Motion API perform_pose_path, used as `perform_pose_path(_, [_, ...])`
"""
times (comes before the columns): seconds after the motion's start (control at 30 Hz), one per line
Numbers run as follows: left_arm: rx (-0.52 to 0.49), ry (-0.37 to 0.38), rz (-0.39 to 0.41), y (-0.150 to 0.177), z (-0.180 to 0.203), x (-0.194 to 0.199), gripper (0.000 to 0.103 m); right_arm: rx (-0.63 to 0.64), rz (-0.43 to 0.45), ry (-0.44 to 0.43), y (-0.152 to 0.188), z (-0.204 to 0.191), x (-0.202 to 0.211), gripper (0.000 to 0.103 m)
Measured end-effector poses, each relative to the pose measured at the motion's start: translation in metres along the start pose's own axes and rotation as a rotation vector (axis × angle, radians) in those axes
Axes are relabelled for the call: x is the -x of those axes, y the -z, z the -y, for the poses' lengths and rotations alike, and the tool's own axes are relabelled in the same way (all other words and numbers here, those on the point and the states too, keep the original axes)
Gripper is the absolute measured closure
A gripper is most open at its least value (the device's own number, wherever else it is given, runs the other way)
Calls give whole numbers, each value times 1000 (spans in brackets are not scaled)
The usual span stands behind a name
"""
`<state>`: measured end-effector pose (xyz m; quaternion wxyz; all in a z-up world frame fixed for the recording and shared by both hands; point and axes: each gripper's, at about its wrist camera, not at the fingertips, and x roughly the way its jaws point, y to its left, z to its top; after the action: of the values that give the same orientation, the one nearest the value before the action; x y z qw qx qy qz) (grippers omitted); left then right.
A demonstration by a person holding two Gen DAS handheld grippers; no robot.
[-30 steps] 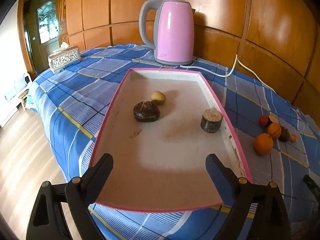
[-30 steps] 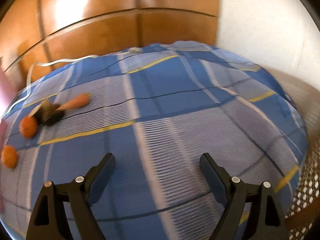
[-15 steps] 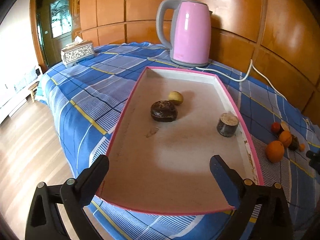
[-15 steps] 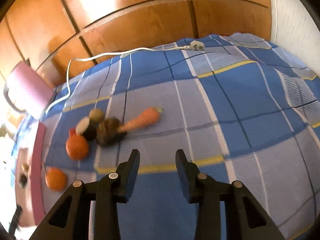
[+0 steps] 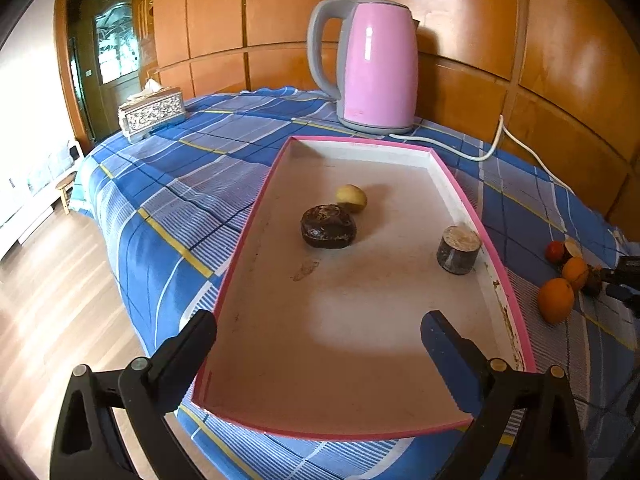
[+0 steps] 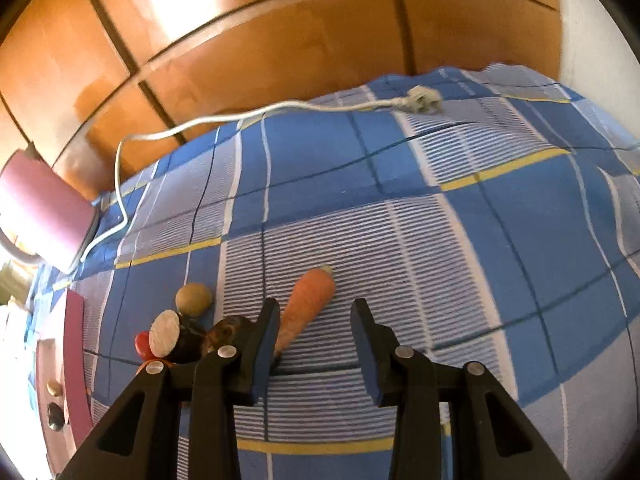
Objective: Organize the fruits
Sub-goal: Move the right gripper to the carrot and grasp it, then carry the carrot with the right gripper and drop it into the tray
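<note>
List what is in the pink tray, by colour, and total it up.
In the pink tray:
Yellow round fruit: 1
Dark brown round piece: 1
Dark stub with a pale cut top: 1
Total: 3

A glossy pink electric kettle with a grey handle (image 5: 374, 66) sits on the blue plaid tablecloth (image 5: 192, 168), its white power cord (image 6: 224, 118) trailing off unplugged. There's a silver embossed tissue box (image 5: 154, 114) near the far corner, orange wood panelling (image 5: 480, 20) behind everything.
</note>
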<state>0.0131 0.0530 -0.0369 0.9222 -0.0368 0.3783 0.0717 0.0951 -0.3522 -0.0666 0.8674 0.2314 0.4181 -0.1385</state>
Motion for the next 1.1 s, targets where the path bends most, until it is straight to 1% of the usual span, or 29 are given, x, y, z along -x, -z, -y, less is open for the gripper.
perform_pose_path(0.1, [-12,15,-8,1,3,-1,0,7,-31,-4,-1,-3,-11,73])
perform_pose_path(0.17, [-17,20,-13,1,4,-2,0,26,-22,-7,-1,-4,-11,83])
perform_pose_path(0.2, [-17,25,-15,1,5,-2,0,34,-23,-19,0,-5,-10,86])
perform_pose_path(0.3, [-17,32,-19,2,5,-2,0,61,-13,-19,1,-6,-7,86])
perform_pose_path(0.47, [-18,36,-26,4,7,-2,0,44,-14,-55,8,10,1,86])
perform_pose_path(0.6, [-17,41,-33,5,8,-1,0,34,-18,-86,18,21,10,86])
perform_pose_path(0.77, [12,45,-45,4,5,-1,0,69,-28,-112,33,25,23,86])
perform_pose_path(0.93, [33,43,-36,-1,-2,4,0,140,-45,-165,52,13,37,86])
perform_pose_path(1.1, [61,23,-17,-7,-11,9,0,232,-47,-252,66,-19,54,86])
